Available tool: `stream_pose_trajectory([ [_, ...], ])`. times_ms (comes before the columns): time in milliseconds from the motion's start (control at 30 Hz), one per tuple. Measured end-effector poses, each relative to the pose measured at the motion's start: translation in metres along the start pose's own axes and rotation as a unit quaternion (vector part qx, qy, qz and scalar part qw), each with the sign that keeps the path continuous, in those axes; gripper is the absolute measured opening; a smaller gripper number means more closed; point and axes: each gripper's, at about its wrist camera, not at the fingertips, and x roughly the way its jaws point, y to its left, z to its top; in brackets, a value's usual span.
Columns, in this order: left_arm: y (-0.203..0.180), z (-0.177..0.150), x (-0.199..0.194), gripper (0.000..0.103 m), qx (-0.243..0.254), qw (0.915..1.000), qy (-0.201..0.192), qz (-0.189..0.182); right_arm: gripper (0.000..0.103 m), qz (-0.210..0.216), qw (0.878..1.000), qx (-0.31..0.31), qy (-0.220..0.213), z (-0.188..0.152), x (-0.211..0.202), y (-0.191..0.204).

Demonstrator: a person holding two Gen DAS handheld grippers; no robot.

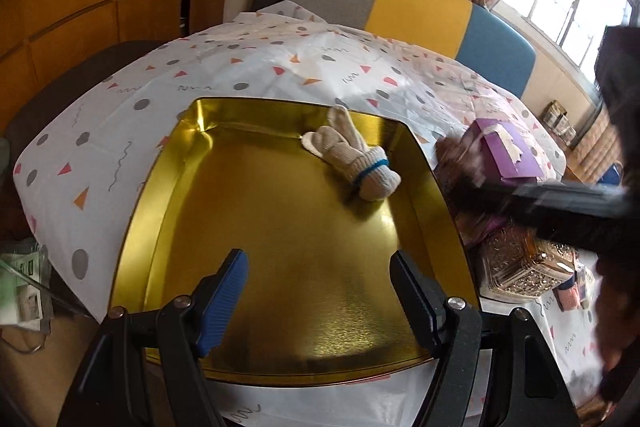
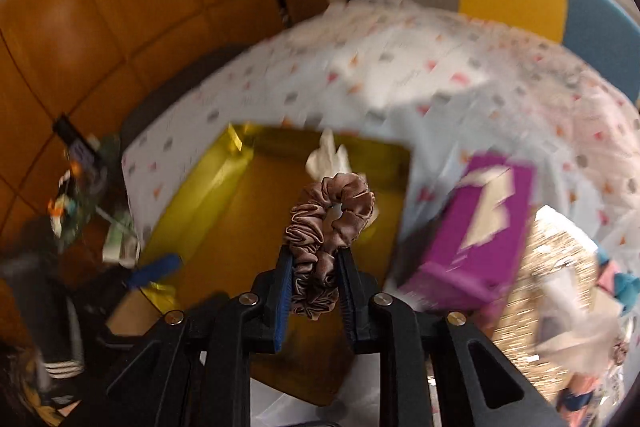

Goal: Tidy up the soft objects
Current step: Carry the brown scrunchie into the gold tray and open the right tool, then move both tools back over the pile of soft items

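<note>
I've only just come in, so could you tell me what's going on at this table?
A person is sorting soft items into a gold tin with two handheld grippers. The right gripper is shut on a brown scrunchie and hangs above the tin. The left gripper is open and empty over the tin's near end. A rolled glove already lies in the tin, near its far side. A purple box sits beside it on the tablecloth.
</note>
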Motion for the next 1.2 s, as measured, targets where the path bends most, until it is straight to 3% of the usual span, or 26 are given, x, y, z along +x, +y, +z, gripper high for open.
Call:
stream_pose_trajectory([
  [200,0.007,-0.001,-0.003,0.074,-0.003,0.9999,-0.008,0.007,0.028,-0.026,0.999,0.005,0.025,-0.014,0.035,0.002],
  [367,0.005,-0.003,-0.004,0.074,0.007,0.9997,-0.016,0.019,0.038,-0.029,0.999,0.031,0.014,-0.016,0.042,-0.008],
  [567,0.0,-0.003,-0.006,0.08,0.016,0.9993,-0.022,0.026,0.039,-0.046,0.998,0.023,-0.027,-0.025,0.014,-0.006],
  [767,-0.008,-0.003,-0.014,0.089,0.029,0.9985,-0.036,0.031,0.04,-0.119,0.989,0.009,-0.089,-0.039,-0.024,-0.001],
  [1200,-0.031,-0.006,-0.02,0.089,0.059,0.9975,-0.032,0.024,0.041,-0.19,0.969,0.044,-0.155,-0.07,-0.087,-0.042],
])
